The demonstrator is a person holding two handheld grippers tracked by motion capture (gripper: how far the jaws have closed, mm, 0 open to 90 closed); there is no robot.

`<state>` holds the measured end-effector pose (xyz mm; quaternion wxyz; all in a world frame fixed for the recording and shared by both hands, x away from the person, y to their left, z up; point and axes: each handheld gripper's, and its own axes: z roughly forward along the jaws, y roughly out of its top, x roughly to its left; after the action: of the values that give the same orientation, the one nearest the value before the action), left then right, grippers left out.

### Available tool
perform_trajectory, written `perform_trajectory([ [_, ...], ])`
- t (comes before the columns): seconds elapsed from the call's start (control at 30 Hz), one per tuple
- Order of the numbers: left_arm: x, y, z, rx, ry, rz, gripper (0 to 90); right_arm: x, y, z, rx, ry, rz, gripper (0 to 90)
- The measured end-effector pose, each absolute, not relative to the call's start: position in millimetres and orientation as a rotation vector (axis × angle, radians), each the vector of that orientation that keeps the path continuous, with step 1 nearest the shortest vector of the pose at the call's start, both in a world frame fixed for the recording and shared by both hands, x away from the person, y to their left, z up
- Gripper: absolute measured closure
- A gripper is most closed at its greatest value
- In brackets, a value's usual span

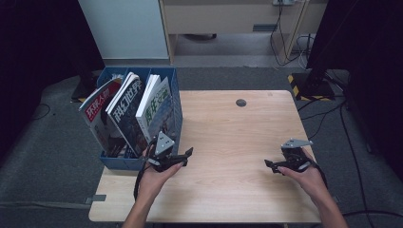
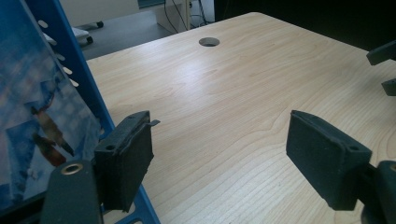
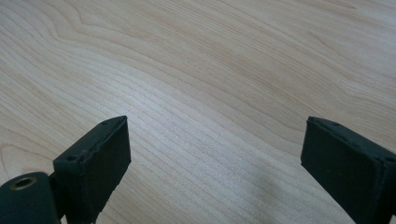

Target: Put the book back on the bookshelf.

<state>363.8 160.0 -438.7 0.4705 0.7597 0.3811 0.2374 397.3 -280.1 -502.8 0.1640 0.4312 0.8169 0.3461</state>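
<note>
Blue rack (image 1: 177,102), left of frame on the surface (image 1: 228,142): three magazines (image 1: 154,107) stand filed inside. Left claw (image 1: 183,159) beside the rack, wide open, empty. Right claw (image 1: 273,166) lower right, wide open, empty. Filing appears complete; nothing loose remains.

This looks like a lab or office set up for recording. A pale wooden surface (image 1: 228,142) with a cable hole (image 1: 241,102) stands on grey carpet (image 1: 47,156). Black curtains (image 1: 33,42) hang at left and right. At the far side are a white cabinet (image 1: 126,28), a wooden desk (image 1: 223,19) and loose cables (image 1: 290,42). A stand foot with hazard tape (image 1: 304,85) sits at the far right.
</note>
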Motion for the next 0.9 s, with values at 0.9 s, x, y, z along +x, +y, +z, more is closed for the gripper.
perform_trajectory([
  [0.9,388,100,-452,1.949,0.884,0.492,13.1,396,-283,-502,1.235,2.318,0.998,8.3],
])
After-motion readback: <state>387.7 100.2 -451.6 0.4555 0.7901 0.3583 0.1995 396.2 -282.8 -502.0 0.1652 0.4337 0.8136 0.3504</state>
